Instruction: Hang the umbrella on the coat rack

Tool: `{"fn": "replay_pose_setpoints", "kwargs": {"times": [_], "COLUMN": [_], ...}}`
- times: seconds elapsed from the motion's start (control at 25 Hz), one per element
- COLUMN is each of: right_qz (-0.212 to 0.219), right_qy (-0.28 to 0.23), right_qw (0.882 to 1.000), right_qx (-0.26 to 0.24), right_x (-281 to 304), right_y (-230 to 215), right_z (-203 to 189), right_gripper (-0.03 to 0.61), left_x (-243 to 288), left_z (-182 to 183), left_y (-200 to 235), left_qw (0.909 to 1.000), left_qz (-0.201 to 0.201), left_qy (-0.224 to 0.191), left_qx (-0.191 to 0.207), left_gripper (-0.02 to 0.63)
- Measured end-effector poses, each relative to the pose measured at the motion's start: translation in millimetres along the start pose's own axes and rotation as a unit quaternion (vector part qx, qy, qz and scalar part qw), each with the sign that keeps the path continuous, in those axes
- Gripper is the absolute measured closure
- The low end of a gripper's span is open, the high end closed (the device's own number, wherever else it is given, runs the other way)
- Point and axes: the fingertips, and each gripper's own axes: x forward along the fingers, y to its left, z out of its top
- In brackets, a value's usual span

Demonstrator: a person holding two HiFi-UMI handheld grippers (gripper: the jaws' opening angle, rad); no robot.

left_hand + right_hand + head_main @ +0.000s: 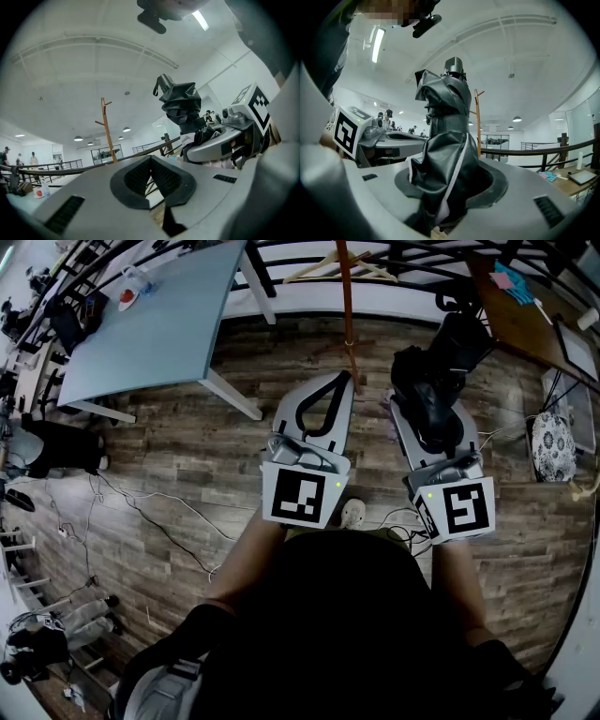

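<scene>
My right gripper is shut on a folded black umbrella, which stands up between its jaws and fills the right gripper view as the umbrella rising from the right gripper. The coat rack is a thin orange-brown wooden pole just ahead, between the two grippers. It shows behind the umbrella as the coat rack and further off as the coat rack. My left gripper is shut with nothing in it, its tips meeting at the left gripper. From there the umbrella is seen to the right.
A light blue table stands at the far left with a small red and white object on it. A black railing runs across the back. A wooden desk and a patterned stool are at the right. Cables trail over the wooden floor.
</scene>
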Motion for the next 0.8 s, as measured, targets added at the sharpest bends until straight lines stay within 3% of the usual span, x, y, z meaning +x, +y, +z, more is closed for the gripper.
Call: {"fn": "replay_pose_setpoints", "kwargs": {"times": [0.8], "right_qz": [-0.005], "right_qy": [0.008], "right_qw": [1.0], "right_qx": [0.01], "right_x": [9], "right_y": [-17], "right_z": [-6], "right_gripper": [0.364], "left_x": [17], "left_z": [-3], "left_y": [2], "left_qw": [0.9999], "left_qz": [-0.004], "left_qy": [0.011], "left_qx": [-0.011], "left_gripper": [0.601]}}
